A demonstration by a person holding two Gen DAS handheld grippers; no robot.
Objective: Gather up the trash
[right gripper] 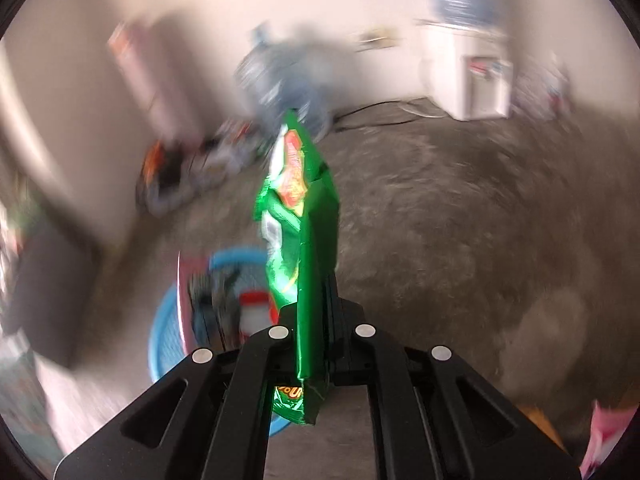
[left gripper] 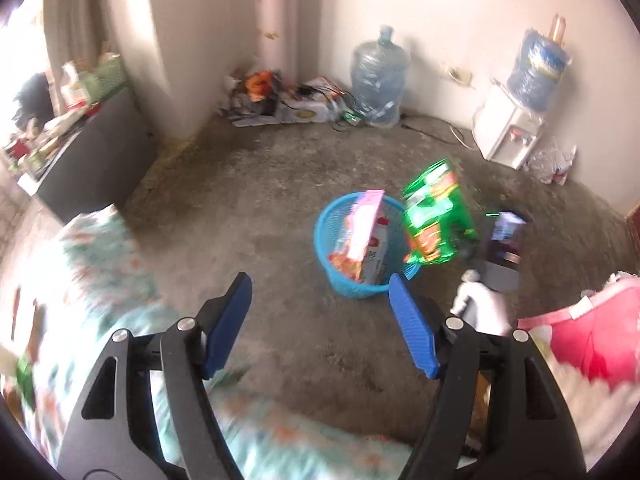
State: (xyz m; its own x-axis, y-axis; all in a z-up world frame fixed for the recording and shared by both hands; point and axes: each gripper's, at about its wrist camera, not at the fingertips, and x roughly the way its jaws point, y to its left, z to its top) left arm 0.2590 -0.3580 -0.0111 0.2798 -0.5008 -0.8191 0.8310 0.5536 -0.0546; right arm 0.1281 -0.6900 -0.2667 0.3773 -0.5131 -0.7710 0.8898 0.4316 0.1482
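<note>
A pink box [left gripper: 370,236] is already lodged in the blue basket [left gripper: 326,240], the left gripper [left gripper: 320,320] is spread empty, and a green snack bag [right gripper: 300,216], pinched by the right gripper [right gripper: 316,344], is held at the basket's three o'clock, not yet dropped.

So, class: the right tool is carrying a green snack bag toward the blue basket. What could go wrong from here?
1. The green snack bag is pinched only near its lower end in the right tool, so it may flop and catch the rim of the blue basket.
2. A pink-topped carton already stands tall inside and could deflect the bag onto the floor.
3. The basket looks light; a knock might tip it.
</note>
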